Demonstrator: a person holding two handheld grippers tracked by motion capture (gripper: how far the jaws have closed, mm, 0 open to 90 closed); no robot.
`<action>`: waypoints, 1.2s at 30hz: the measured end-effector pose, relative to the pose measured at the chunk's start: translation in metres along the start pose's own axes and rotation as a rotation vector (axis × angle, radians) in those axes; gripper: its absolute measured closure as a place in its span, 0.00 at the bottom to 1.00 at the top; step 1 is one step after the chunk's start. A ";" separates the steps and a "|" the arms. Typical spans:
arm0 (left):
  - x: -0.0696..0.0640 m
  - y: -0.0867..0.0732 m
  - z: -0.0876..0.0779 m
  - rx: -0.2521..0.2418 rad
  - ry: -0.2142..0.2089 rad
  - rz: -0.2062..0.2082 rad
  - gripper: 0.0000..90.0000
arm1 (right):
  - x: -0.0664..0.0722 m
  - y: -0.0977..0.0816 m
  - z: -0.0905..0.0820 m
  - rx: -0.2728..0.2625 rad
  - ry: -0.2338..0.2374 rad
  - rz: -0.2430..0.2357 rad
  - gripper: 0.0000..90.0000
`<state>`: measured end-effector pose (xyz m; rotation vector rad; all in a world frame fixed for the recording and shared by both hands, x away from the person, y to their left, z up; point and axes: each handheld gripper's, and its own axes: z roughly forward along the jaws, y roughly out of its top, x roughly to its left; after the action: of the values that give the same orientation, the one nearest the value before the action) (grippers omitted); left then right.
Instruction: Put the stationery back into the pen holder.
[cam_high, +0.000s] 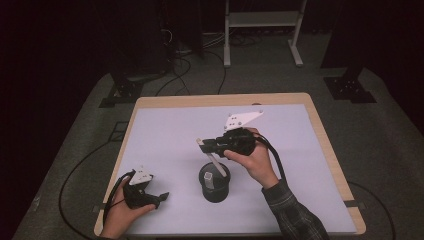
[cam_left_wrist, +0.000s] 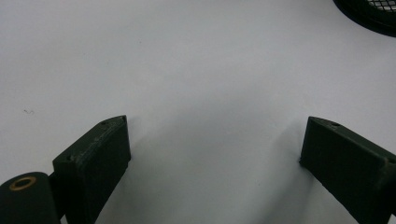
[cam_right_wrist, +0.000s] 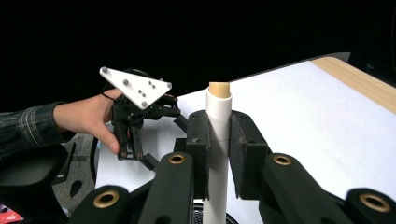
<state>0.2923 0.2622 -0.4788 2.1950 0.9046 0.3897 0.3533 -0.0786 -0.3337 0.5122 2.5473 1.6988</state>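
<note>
My right gripper (cam_high: 209, 146) is shut on a white tube (cam_high: 216, 162) with a tan end, held tilted over the middle of the table. The tube's lower end reaches into the mouth of a black mesh cup (cam_high: 215, 193). In the right gripper view both pads clamp the tube (cam_right_wrist: 218, 112) at mid-length, at my right gripper (cam_right_wrist: 218, 144). A pale object (cam_high: 208, 176) stands inside the cup. My left gripper (cam_high: 159, 197) rests near the front left of the mat, open, with bare mat between its jaws (cam_left_wrist: 217, 154). The cup's rim (cam_left_wrist: 373, 11) shows at the top right of the left gripper view.
A white mat (cam_high: 170, 135) covers the wooden table (cam_high: 325, 135). Cables trail from both grippers and across the floor. A metal stand (cam_high: 262, 30) and dark tripod feet (cam_high: 350, 87) are beyond the far edge. The left hand and gripper (cam_right_wrist: 140, 121) show across from the right gripper.
</note>
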 end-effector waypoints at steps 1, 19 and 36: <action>0.000 0.000 0.000 0.000 0.000 0.001 0.08 | -0.001 -0.001 0.001 0.003 0.003 -0.001 0.87; 0.000 0.000 0.000 -0.004 0.001 -0.002 0.08 | -0.007 -0.023 0.015 0.056 0.017 0.017 0.87; 0.000 0.000 0.000 -0.004 0.001 0.000 0.08 | -0.008 -0.036 0.019 0.084 0.025 0.019 0.86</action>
<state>0.2923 0.2620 -0.4789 2.1916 0.9044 0.3922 0.3553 -0.0768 -0.3748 0.5240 2.6489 1.6197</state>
